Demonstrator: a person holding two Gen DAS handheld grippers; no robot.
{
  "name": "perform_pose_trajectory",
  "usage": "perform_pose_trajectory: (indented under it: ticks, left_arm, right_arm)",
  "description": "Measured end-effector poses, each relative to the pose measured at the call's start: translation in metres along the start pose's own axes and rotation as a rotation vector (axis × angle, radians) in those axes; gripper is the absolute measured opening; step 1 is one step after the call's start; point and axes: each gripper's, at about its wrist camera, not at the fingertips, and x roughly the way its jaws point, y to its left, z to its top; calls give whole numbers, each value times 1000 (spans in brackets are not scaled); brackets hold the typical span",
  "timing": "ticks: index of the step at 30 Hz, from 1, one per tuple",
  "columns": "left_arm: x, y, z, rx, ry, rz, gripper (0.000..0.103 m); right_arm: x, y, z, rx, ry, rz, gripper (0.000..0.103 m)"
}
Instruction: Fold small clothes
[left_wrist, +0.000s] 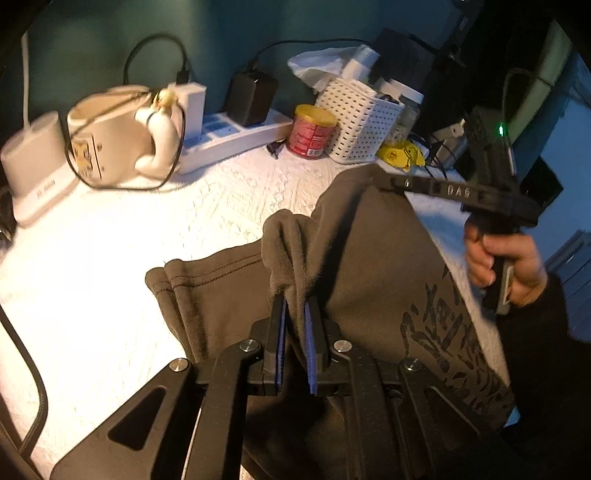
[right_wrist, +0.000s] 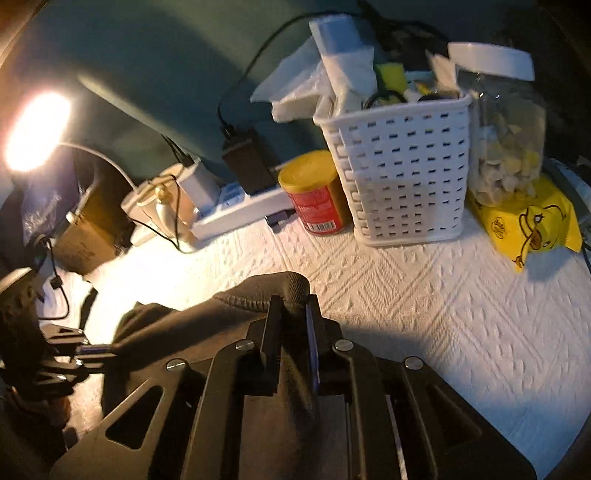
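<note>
A small olive-brown garment (left_wrist: 373, 266) with a dark print lies partly on the white textured cloth (left_wrist: 110, 280), lifted along its far edge. My left gripper (left_wrist: 295, 306) is shut on a bunched fold of it. My right gripper (right_wrist: 293, 302) is shut on the garment's stitched hem (right_wrist: 258, 295). In the left wrist view the right gripper (left_wrist: 384, 181) pinches the garment's far corner, with the hand on its handle. In the right wrist view the left gripper (right_wrist: 99, 349) shows at the left, gripping the same cloth.
Along the back stand a white lattice basket (right_wrist: 406, 166), a red can with yellow lid (right_wrist: 314, 195), a power strip with chargers (left_wrist: 236, 136), a cream mug (left_wrist: 122, 136), a jar (right_wrist: 506, 147) and a yellow duck packet (right_wrist: 535, 225). A lamp (right_wrist: 37, 129) glares at left.
</note>
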Motion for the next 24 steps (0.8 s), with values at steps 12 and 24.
perform_pose_trajectory:
  ticks: [12,24]
  left_arm:
    - [17,15,21,-45,-46,95,2]
    - [-17,13,9,-63,-90,145,4]
  right_arm:
    - [-20,6,-15,-37,-8,-127,22]
    - [-62,13,-58,-13,-22,-173,22]
